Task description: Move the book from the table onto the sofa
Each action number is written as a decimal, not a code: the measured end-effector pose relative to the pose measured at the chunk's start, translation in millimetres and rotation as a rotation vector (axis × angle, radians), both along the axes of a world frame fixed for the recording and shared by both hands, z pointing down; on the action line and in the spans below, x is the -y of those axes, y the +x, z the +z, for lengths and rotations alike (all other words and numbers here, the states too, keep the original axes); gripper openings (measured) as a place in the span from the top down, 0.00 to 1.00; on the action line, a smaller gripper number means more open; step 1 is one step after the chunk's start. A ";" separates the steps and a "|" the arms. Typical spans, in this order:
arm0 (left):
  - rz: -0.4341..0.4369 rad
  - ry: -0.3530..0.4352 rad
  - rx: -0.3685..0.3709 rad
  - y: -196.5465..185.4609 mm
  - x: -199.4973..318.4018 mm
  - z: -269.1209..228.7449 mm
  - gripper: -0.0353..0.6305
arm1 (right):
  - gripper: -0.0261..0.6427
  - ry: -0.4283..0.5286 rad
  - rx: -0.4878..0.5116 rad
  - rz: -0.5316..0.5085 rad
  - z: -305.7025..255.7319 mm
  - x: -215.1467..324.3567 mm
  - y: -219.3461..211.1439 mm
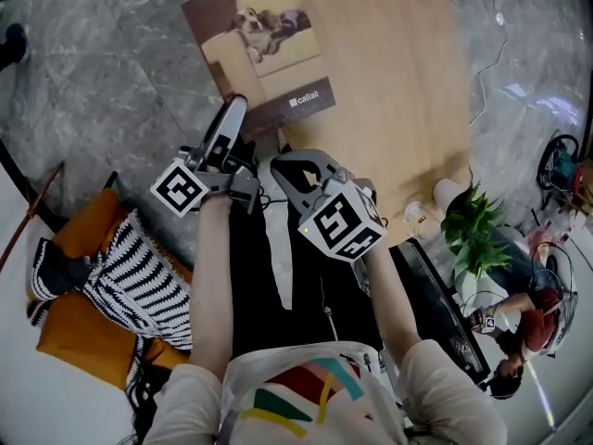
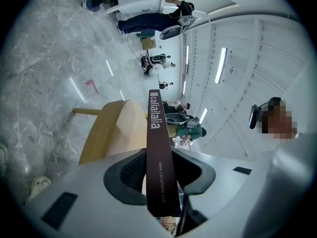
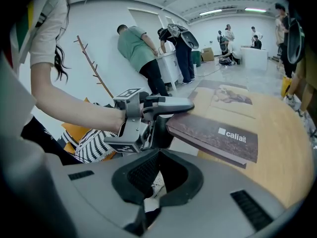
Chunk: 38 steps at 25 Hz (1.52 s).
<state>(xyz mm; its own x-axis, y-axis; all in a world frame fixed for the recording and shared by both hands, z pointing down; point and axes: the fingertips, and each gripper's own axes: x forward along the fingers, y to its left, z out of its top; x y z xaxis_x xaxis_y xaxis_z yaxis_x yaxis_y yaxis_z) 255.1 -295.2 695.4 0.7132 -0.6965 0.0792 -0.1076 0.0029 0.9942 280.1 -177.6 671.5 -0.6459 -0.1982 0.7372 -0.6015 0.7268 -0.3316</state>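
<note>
The book (image 1: 264, 40), brown with a dog-on-sofa cover, juts past the near edge of the wooden table (image 1: 398, 91). My left gripper (image 1: 236, 105) is shut on its near corner. In the left gripper view the brown spine (image 2: 157, 152) stands on edge between the jaws of that gripper (image 2: 158, 175). The right gripper view shows the book (image 3: 218, 133) held a little above the table (image 3: 282, 148) by the left gripper (image 3: 178, 105). My right gripper (image 1: 296, 170) hangs beside it, below the book's corner, open (image 3: 158, 175) with nothing between its fingers.
An orange sofa cushion with a black-and-white striped throw (image 1: 93, 286) lies low at the left, also in the right gripper view (image 3: 81, 143). A potted plant (image 1: 473, 225) and a seated person are at the right. Several people (image 3: 143, 53) stand at the back.
</note>
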 end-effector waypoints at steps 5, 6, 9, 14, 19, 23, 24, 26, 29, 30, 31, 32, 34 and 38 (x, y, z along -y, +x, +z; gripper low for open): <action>-0.046 0.093 -0.028 -39.7 36.4 -84.7 0.72 | 0.94 0.093 0.010 -0.031 -71.5 36.6 -37.8; -0.054 0.098 -0.032 -39.5 34.7 -103.6 0.72 | 0.94 0.098 0.018 -0.032 -89.7 36.5 -37.5; -0.099 0.124 -0.039 -49.2 36.5 -153.2 0.72 | 0.94 0.148 0.043 -0.054 -138.2 43.7 -43.1; -0.150 0.276 0.001 -95.5 55.3 -254.8 0.72 | 0.94 0.285 0.021 -0.105 -218.2 74.7 -60.8; -0.223 0.421 0.031 -120.8 32.3 -341.9 0.72 | 0.94 0.375 0.037 -0.093 -265.0 58.7 -49.2; -0.343 0.518 0.062 -159.1 24.2 -392.8 0.72 | 0.94 0.452 0.063 -0.127 -297.6 81.2 -56.4; -0.361 0.527 0.072 -168.1 17.6 -397.9 0.72 | 0.94 0.469 0.071 -0.146 -303.2 81.0 -61.0; -0.393 0.539 0.080 -191.2 -0.1 -399.0 0.72 | 0.94 0.502 0.075 -0.203 -306.3 74.0 -79.8; -0.441 0.554 0.084 -220.5 -32.4 -392.7 0.72 | 0.94 0.536 0.084 -0.302 -306.1 61.7 -110.3; -0.459 0.548 0.093 -223.7 -40.0 -390.8 0.72 | 0.94 0.532 0.101 -0.327 -308.6 60.6 -115.3; -0.477 0.531 0.101 -223.2 -43.6 -388.8 0.72 | 0.94 0.523 0.122 -0.345 -312.7 61.9 -116.5; -0.496 0.505 0.100 -220.4 -44.1 -386.1 0.72 | 0.94 0.513 0.140 -0.356 -317.2 64.6 -114.9; -0.548 0.453 0.083 -219.9 -47.9 -378.6 0.72 | 0.94 0.497 0.165 -0.386 -322.2 65.6 -115.3; -0.642 0.446 0.092 -273.2 -83.8 -371.6 0.72 | 0.94 0.497 0.174 -0.489 -313.5 37.0 -169.6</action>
<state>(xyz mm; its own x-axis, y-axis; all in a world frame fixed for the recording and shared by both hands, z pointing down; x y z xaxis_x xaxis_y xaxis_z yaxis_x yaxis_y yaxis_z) -18.1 -211.4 323.8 0.1649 -0.9498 -0.2657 -0.3019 -0.3051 0.9032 110.5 -214.7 358.0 -0.8464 -0.1413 0.5135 -0.1368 0.9895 0.0467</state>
